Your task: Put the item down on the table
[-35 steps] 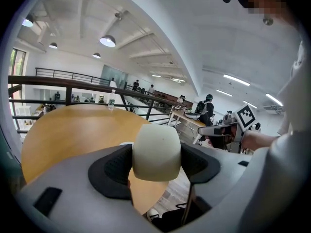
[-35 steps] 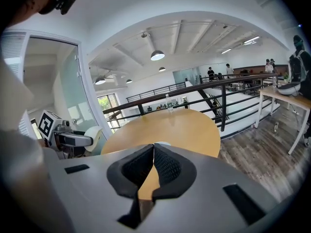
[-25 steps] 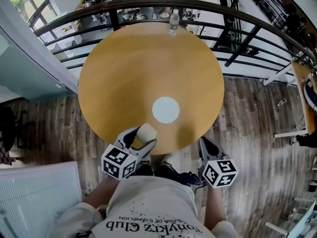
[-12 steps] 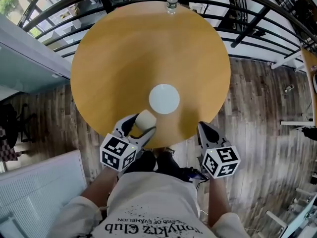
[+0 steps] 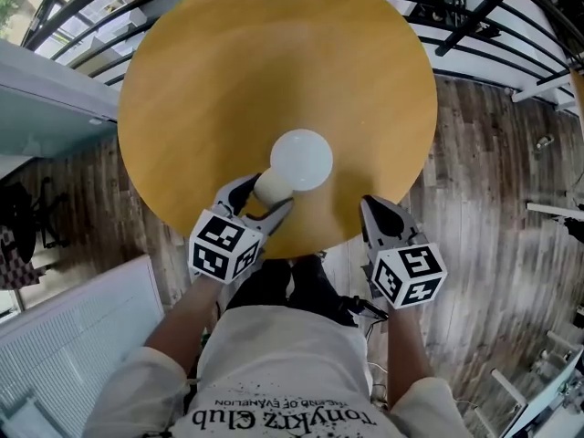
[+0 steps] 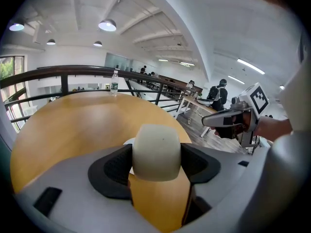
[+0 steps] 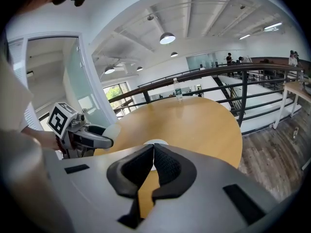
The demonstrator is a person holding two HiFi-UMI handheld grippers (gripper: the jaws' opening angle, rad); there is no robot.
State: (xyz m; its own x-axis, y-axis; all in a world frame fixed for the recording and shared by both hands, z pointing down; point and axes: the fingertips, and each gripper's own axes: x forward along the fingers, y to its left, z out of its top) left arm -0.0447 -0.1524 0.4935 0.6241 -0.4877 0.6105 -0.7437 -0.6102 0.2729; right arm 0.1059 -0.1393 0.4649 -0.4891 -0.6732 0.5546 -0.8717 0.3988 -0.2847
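While the left gripper (image 5: 263,199) is held over the near edge of the round wooden table (image 5: 228,80), its jaws are clamped on a cream, drum-shaped item (image 6: 156,152), with one dark pad pressed against each side. In the head view the item overlaps the near-left rim of the white disc (image 5: 310,153) that lies at the table's centre. No view shows whether the item touches the tabletop. The right gripper (image 5: 379,217) is at the near edge as well, to the right of the left one and well apart from it. Its jaws are closed together with nothing between them. A clear bottle (image 6: 114,81) stands upright at the far edge of the table, just in front of the dark railing (image 6: 73,72).
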